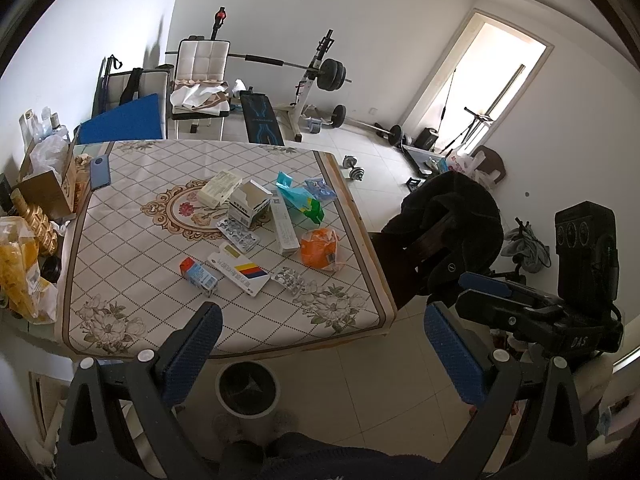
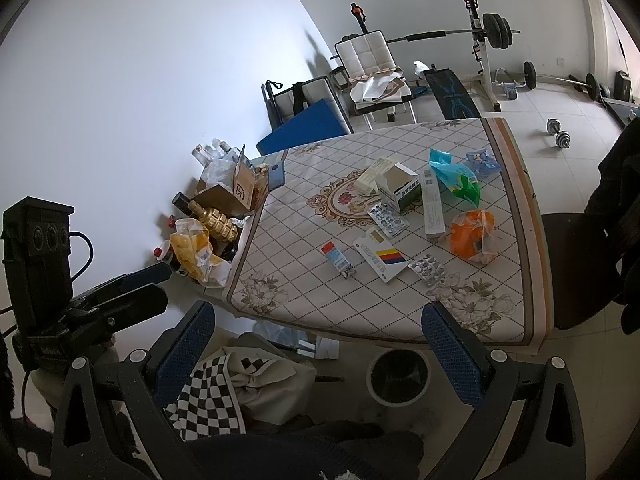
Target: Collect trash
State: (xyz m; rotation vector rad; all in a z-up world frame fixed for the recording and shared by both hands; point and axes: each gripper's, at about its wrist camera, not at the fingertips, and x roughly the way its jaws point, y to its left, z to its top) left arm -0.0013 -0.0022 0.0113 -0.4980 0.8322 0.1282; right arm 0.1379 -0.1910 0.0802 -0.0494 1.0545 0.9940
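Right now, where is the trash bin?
The trash bin stands on the floor just below the table's near edge, seen low in both wrist views, between the open fingers of each gripper.

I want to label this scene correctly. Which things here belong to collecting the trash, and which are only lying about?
For the job:
- orange bag
- blister packs
- small carton
- flat box
- open box
- bin on the floor

Just lying about:
- phone
- gold bottle
- barbell
- dumbbell
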